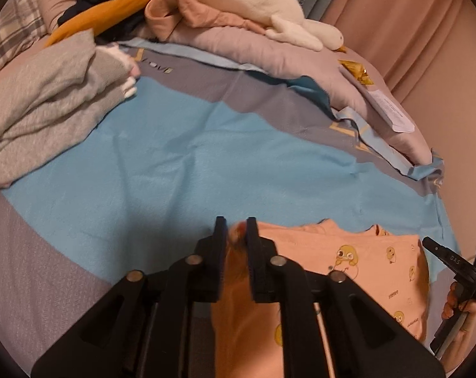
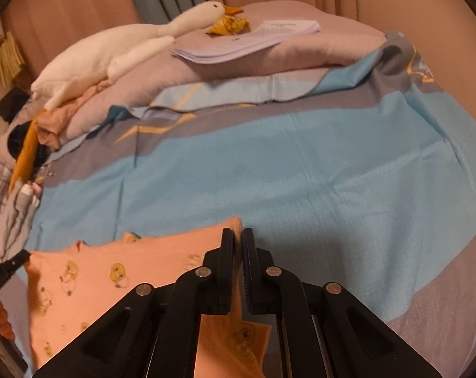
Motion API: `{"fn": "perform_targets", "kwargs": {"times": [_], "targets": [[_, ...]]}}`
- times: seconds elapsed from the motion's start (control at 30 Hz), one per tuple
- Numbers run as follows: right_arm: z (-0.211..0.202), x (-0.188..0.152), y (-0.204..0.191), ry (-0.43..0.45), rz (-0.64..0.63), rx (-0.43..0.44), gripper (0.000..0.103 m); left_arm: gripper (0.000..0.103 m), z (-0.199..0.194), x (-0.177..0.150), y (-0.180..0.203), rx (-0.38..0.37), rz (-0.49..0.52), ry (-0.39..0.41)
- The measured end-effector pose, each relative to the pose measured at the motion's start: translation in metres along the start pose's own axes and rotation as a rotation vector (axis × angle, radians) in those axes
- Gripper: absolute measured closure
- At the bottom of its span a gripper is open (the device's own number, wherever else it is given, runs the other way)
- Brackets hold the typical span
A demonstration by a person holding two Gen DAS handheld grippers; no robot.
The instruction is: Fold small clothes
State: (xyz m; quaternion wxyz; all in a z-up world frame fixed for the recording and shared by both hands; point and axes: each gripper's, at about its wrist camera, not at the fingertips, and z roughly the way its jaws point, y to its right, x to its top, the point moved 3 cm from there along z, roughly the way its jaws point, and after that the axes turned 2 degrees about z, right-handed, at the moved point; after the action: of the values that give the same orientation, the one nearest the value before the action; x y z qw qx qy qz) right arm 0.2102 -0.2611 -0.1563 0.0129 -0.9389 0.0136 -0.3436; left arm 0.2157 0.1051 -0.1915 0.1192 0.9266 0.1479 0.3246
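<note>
A peach child's garment (image 1: 348, 252) printed with yellow cartoon chicks lies on the blue and grey bedsheet (image 1: 190, 157), near the front edge. My left gripper (image 1: 236, 230) holds its left end: bunched peach cloth fills the narrow gap between the jaws. In the right wrist view the same garment (image 2: 112, 271) spreads to the left. My right gripper (image 2: 238, 236) is shut on its right corner, and the cloth runs down between the fingers. Each gripper shows at the edge of the other's view: the right one (image 1: 452, 261), the left one (image 2: 8, 267).
A pile of grey clothes (image 1: 49, 110) lies at the left of the bed. Behind are a mauve duvet (image 1: 269, 53), a white plush goose (image 2: 112, 53), orange and dark garments (image 1: 105, 15) and a sheaf of papers (image 2: 253, 41). Pink curtains (image 2: 80, 0) hang beyond.
</note>
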Motion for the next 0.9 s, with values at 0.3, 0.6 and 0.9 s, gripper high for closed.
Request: {"fn": "perform_targets", "kwargs": {"times": [0.3,0.6,0.9], "targets": [[-0.052,-0.013,0.003,0.047,-0.048,-0.087,0.045,0.045,-0.056,-0.032,-0.011,-0.034,-0.056,0.038],[-0.095,-0.071,0.002,0.065,0.003,-0.058,0.033,0.013,-0.108,-0.090,-0.005,-0.080,-0.097,0.048],[-0.088,-0.131,0.018,-0.058,0.127,-0.004,0.031,0.014,-0.109,-0.141,0.000,-0.123,-0.127,-0.008]]}}
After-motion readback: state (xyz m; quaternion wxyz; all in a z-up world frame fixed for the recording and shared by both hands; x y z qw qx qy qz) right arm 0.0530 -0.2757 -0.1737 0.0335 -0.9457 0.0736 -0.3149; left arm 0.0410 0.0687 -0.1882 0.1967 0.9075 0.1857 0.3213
